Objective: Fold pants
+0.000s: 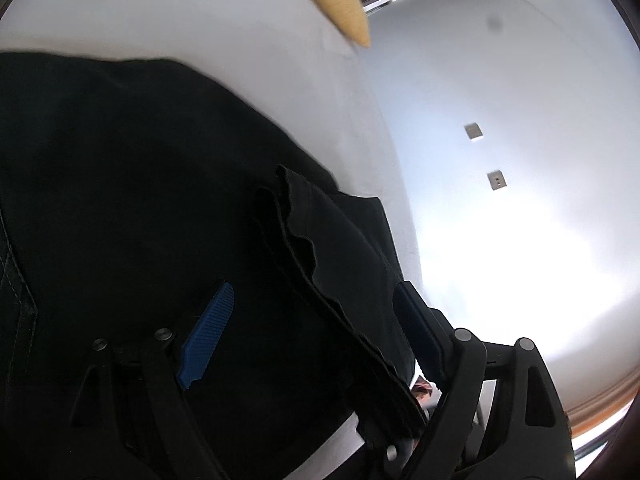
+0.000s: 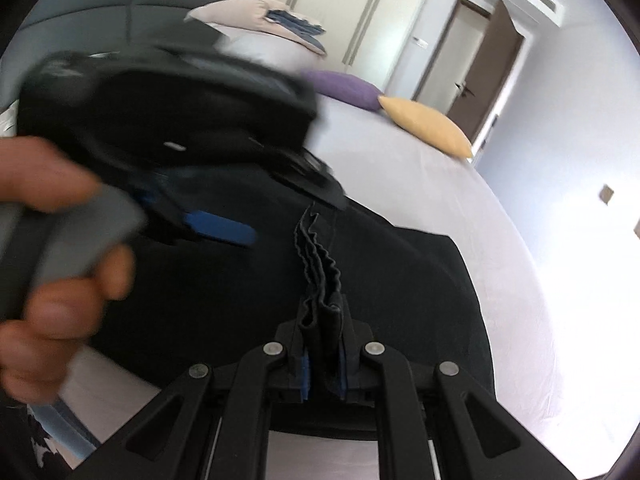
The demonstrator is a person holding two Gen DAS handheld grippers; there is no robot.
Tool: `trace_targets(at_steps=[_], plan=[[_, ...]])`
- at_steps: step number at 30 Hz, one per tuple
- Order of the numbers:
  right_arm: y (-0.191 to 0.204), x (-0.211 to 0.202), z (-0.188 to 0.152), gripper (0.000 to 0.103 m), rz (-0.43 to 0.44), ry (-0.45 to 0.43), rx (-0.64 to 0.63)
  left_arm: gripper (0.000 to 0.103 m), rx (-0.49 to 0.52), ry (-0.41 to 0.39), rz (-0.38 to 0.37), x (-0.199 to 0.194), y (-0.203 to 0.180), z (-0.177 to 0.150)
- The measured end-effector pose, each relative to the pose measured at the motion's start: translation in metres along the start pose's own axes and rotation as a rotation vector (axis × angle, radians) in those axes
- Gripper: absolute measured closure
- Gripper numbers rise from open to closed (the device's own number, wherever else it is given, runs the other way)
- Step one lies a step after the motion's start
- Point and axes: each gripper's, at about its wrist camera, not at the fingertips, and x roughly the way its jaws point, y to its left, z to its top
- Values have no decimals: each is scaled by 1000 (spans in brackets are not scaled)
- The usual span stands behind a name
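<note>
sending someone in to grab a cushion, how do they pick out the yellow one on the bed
Start at the bed with its pale sheet. Past the black pants, two cushions lie side by side. The yellow cushion is nearest the open door; its neighbour is the purple cushion.

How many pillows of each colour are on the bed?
Purple: 1, the purple pillow
Yellow: 1, the yellow pillow
Beige: 1, the beige pillow, with folded clothes on top
Total: 3
</note>
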Motion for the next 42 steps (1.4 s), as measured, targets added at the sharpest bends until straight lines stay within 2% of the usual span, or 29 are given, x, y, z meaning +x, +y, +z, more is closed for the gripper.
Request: trace_targets(at_steps=[2,4,5,6,7,9,10,15,22,24,28,33,37,40,42], plan=[[9,-4,1,91,9,-6,-19,22,-9,2,-1,2,2,-2],[18,-6,3,91,30,-9,-39,43,-1,2,7,0,4,0],[21,-7,2,91,36,-10,-47,74,1,11,11,2,5,2],[26,-9,3,91,42,-12,-60,82,1,17,28,1,7,3],[31,-10,5,91,46,-14,-69,82,6,14,36,-2,10,6],[37,-13,6,91,57,-22,-87,94,38,13,53,-14,14,16],[42,-14,8,91,62,-26,-99,94,54,15,61,-29,18,23],[58,-23,5,91,86,-46,-145,95,136,13,103,-56,17,39],[69,-21,0,91,123,-46,-204,95,143,5,160,-76,30,64],[74,-19,-1,91,134,-38,-217,95,141,2,171,-87,36,55],[84,-16,-4,91,153,-14,-238,95,137,0,195,-90,48,61],[76,2,-3,90,174,28,-252,94,137,10,241,-87,71,54],[63,18,-1,88,196,53,-232,93,158,13,268,-83,73,53],[54,19,0,85,210,60,-212,91,186,-14,324,-94,66,55],[49,20,-1,83,220,62,-195,91,204,-57,402,-109,62,58]])
